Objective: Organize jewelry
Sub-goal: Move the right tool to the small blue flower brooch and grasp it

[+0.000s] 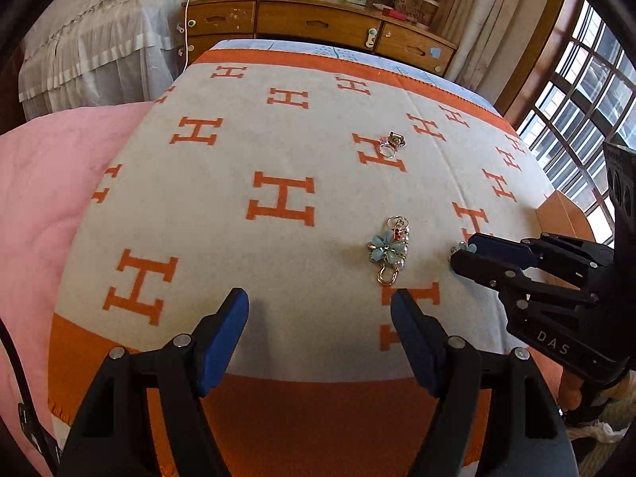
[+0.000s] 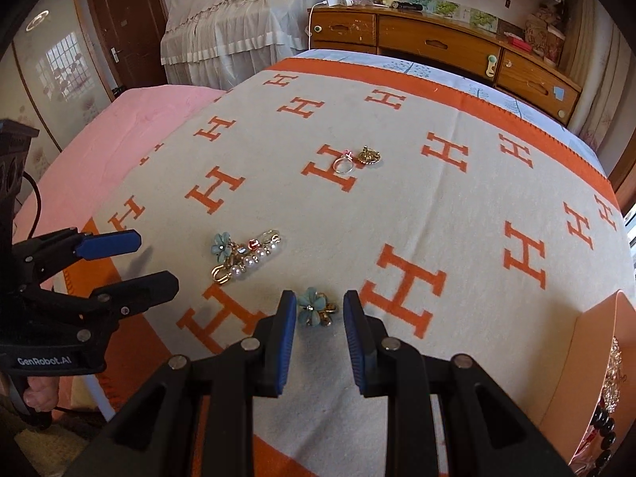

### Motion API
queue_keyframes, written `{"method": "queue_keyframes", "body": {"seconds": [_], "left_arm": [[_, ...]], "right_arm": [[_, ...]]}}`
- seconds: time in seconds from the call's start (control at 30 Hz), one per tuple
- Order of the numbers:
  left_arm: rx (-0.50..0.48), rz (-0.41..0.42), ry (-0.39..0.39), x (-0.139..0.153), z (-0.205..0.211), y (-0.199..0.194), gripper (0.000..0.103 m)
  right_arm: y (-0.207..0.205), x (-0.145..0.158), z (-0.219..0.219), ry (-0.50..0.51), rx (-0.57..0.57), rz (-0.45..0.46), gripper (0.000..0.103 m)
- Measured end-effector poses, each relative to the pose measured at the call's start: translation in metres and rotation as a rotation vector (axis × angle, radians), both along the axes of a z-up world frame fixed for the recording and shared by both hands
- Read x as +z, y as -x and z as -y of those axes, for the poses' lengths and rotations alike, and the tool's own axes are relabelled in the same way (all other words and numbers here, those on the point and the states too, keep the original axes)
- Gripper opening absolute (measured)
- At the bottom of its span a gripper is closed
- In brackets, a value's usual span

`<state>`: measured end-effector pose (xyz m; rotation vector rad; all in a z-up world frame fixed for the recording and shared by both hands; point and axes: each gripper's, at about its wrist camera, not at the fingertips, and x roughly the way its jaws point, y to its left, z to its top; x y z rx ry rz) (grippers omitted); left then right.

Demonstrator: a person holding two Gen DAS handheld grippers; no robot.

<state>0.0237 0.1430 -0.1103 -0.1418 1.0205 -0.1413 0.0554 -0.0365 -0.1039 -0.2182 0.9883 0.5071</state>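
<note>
Right hand-held gripper (image 2: 320,310) spread around blue flower earring (image 2: 316,307) near blanket's (image 2: 397,206) front edge; left hand-held gripper (image 1: 320,306) spread, holding nothing.

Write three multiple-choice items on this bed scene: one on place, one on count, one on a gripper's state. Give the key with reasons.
1. Where does the small flower charm lie?
A. between the right gripper's fingers
B. in the box
C. beside the ring

2. How many pieces lie at the far spot, ring included?
A. one
B. two
C. four

3. How stands the left gripper?
A. shut on the pearl charm
B. open, holding nothing
C. shut on the ring

Key: 1 A, the fingers flank it on the blanket. 2 B, the ring and a gold piece. 3 B, its fingers stand wide, short of the pearl charm.
</note>
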Motion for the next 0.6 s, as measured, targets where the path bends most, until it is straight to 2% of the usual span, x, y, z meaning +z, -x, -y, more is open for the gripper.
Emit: {"method": "queue_keyframes", "body": {"seconds": [0.2,0.33,0.6], "left_arm": [[-0.027,0.017,-0.018,0.001,0.014,-0.012,0.072],[-0.039,0.046,-0.037,0.002,0.023,-0.023,0.072],[-0.052,0.063,-0.069,-0.006,0.034,-0.036,0.072]], "right_arm": [[0.007,-0.006,-0.002,0.035,0.031,0.082,0.025],[0.004,-0.007,0.001,0.003,0.033,0.08,0.021],[0.004,-0.007,0.007,-0.029,0.027,0.071,0.021]]}}
